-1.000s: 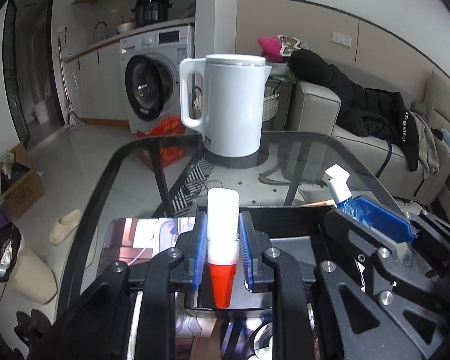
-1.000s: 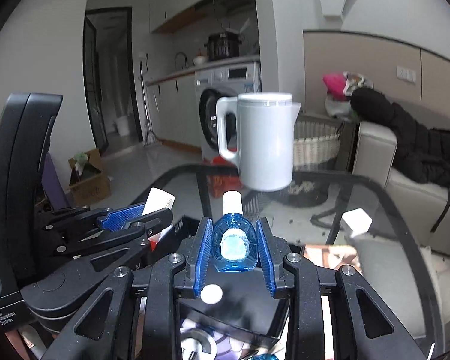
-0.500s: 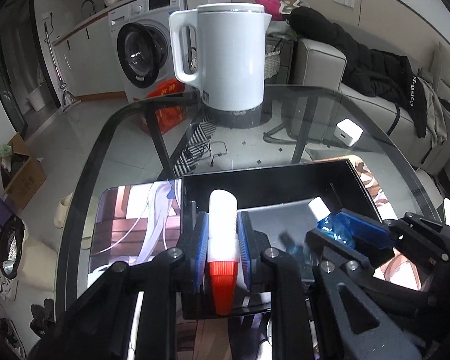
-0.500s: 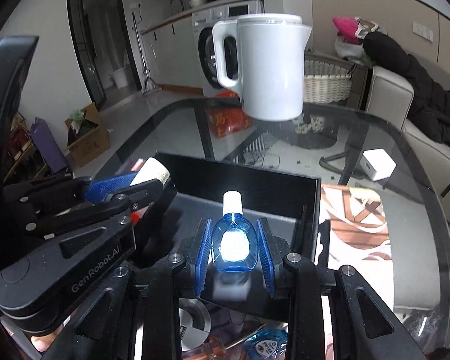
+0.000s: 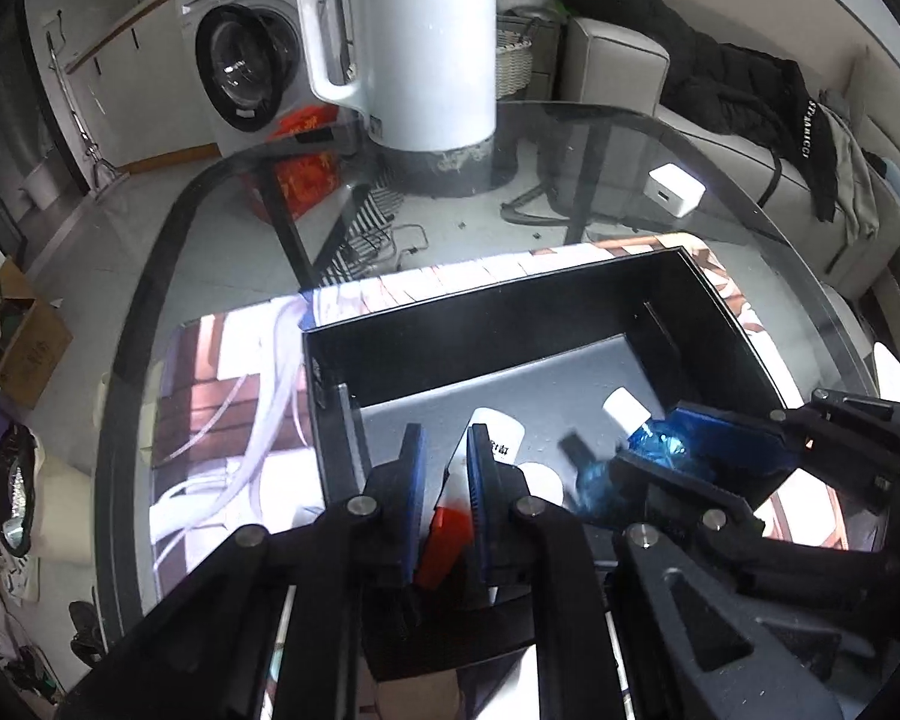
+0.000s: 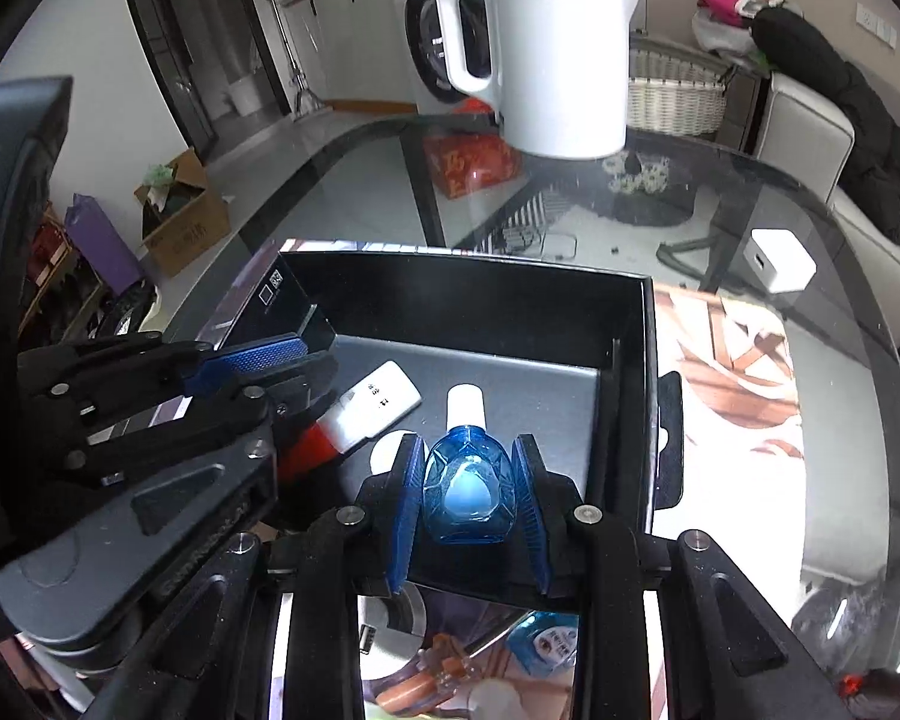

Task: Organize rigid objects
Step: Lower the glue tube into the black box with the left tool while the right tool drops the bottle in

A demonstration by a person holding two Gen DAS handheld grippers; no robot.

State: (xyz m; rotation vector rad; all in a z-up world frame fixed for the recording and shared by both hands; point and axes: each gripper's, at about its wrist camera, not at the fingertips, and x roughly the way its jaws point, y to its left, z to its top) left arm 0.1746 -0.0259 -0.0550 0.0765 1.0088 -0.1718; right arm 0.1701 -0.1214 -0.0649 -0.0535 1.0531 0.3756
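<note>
Both grippers point steeply down into the black tray [image 5: 570, 294]; the left gripper [image 5: 444, 450] has its 2 blue pads drawn close together, and the white tube with the red cap [image 5: 450, 531] lies slanted in the narrow gap between them, its white end toward 1 o'clock and its red cap toward 7 o'clock; from the right wrist view the same tube [image 6: 378, 405] appears to rest on the tray's grey floor; whether the pads bear on it firmly I cannot tell; it looks loosely kept. The right gripper [image 6: 467, 489] is clamped on the blue bottle [image 6: 465, 489], pads on its 2 broad faceted sides, white cap toward 12 o'clock, low over the tray floor; just beside it at 10 o'clock sits a small round white piece [image 6: 390, 450], too hidden to name. A white kettle [image 5: 414, 42] stands well apart at 12 o'clock on the glass table [image 5: 750, 204]. Both items look small, light and stiff; the bottle's glossy facets are probably slippery, so the wide belly is the sound place to grip, never the cap; the tube is smooth and round and likely to roll or pivot, so its mid-body suits best.
</note>
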